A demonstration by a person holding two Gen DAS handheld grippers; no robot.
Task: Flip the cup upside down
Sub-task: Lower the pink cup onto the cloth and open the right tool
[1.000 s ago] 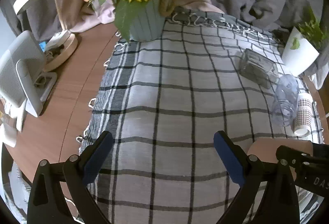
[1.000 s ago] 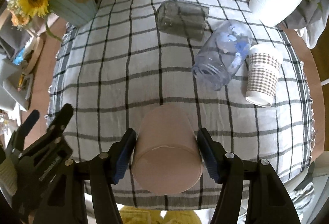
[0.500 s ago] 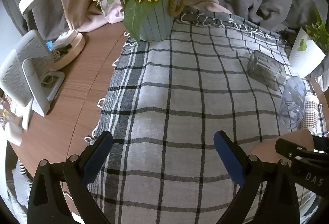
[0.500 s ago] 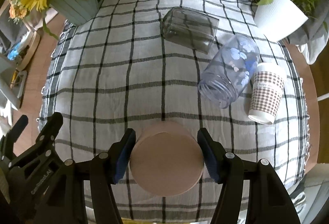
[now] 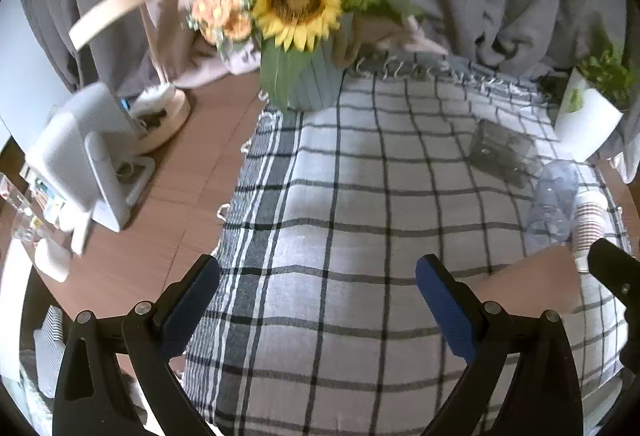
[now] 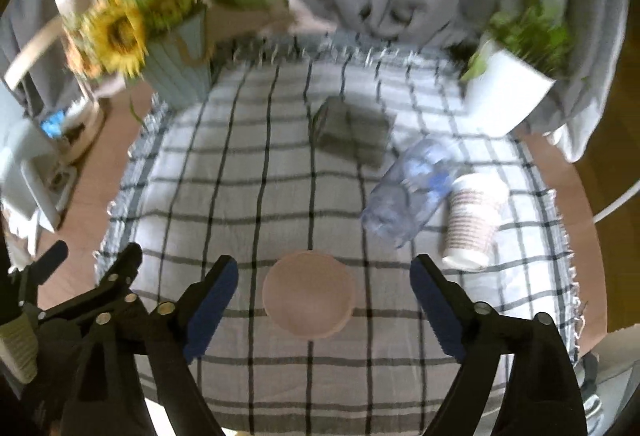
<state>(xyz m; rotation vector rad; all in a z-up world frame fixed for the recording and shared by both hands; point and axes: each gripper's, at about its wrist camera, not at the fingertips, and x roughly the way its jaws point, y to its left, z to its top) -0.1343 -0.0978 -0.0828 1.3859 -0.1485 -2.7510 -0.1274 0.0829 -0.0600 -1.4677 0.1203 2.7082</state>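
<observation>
Right gripper (image 6: 322,300): jaws spread wide, holding nothing; the blue pads (image 6: 212,304) stand clear of the cup on either side.
Pink cup (image 6: 309,295): stands mouth-down on the checked cloth (image 6: 240,195), flat base up, between the right gripper's fingers without touching either; in the left wrist view it shows as a pink shape (image 5: 528,288) just right of that gripper's right finger.
Left gripper (image 5: 318,300): jaws wide apart, nothing between them but cloth.
Clear plastic bottle (image 6: 408,191): lies on its side ahead and to the right of the right gripper.
Paper cup (image 6: 472,220): patterned, tipped over, touching the bottle's right side.
Dark glass container (image 6: 352,133): lies on its side further ahead, beyond the bottle.
Sunflower vase (image 6: 180,71): far ahead to the left, at the cloth's corner.
White plant pot (image 6: 504,95): far ahead to the right.
</observation>
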